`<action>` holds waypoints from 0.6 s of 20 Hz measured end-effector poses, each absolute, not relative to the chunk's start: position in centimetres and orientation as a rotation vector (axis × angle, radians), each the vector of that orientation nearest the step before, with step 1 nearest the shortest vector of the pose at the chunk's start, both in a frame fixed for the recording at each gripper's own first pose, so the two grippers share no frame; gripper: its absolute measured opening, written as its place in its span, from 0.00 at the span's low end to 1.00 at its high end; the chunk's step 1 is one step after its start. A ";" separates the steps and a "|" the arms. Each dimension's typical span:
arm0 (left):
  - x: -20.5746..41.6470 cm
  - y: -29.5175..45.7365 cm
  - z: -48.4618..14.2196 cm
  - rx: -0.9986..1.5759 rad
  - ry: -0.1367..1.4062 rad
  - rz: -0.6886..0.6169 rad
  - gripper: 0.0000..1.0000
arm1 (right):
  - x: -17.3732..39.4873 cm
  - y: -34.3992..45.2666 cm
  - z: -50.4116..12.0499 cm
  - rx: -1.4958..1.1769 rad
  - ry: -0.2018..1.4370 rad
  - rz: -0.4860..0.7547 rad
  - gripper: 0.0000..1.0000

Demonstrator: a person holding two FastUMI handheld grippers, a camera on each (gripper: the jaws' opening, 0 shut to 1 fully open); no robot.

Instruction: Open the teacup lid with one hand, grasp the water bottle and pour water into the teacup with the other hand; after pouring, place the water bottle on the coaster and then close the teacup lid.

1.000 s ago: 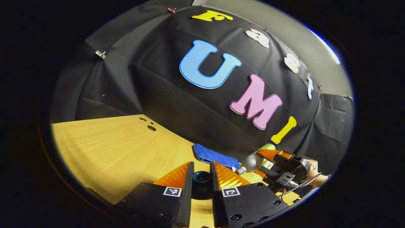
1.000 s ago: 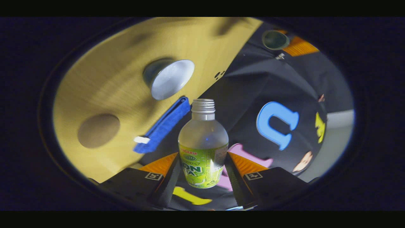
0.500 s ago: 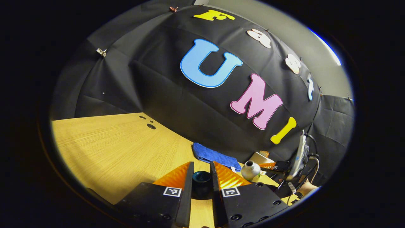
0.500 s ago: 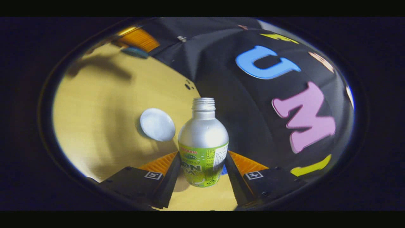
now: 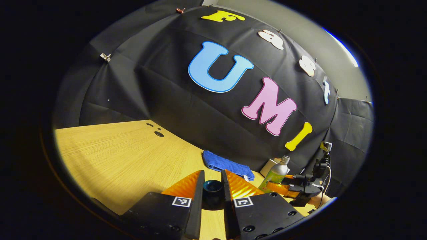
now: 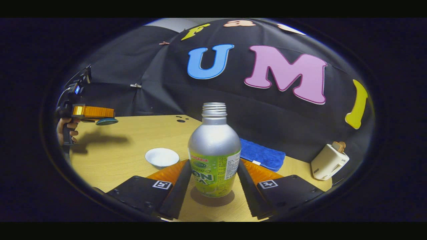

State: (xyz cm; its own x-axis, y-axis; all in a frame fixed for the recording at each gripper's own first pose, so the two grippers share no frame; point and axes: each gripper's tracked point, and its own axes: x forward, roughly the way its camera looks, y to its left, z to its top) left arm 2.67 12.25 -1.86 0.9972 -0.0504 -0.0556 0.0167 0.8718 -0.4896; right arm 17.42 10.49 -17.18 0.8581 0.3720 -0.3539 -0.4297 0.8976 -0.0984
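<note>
The right gripper (image 6: 213, 180) squeezes the water bottle (image 6: 214, 150) from both sides, with one finger on each side of its green label. The bottle stands straight up with no cap on its neck, and its bottom is just over the round brown coaster (image 6: 213, 199); I cannot tell if it touches. The left gripper (image 5: 212, 193) pinches the knob of the dark teacup lid (image 5: 212, 190) between its two fingers and holds it up above the wooden table (image 5: 126, 156). In the right gripper view the lid hangs in the air at the far left, well apart from the white teacup (image 6: 162, 157), which sits open on the table near the bottle. A blue cloth (image 6: 262, 154) lies behind the bottle by the wall. A small white toaster (image 6: 328, 161) stands off to the right.
</note>
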 end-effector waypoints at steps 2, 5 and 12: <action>2.7 12.1 -1.9 -0.514 0.070 -0.038 0.31 | 17.6 10.0 -17.6 -0.103 0.346 0.401 0.79; 2.7 12.0 -2.0 -0.520 0.073 -0.042 0.31 | 17.5 8.7 -18.4 -0.019 0.369 0.370 0.79; 2.8 12.0 -2.0 -0.517 0.075 -0.036 0.31 | 17.0 8.0 -19.8 0.073 0.387 0.378 0.79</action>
State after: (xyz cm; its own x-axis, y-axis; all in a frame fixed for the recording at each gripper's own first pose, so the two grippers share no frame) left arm 2.76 12.05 -1.99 0.9966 -0.0531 -0.0628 0.0151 0.8686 -0.4953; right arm 17.05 8.01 -19.75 0.8571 0.3734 -0.3550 -0.3457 0.9277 0.1411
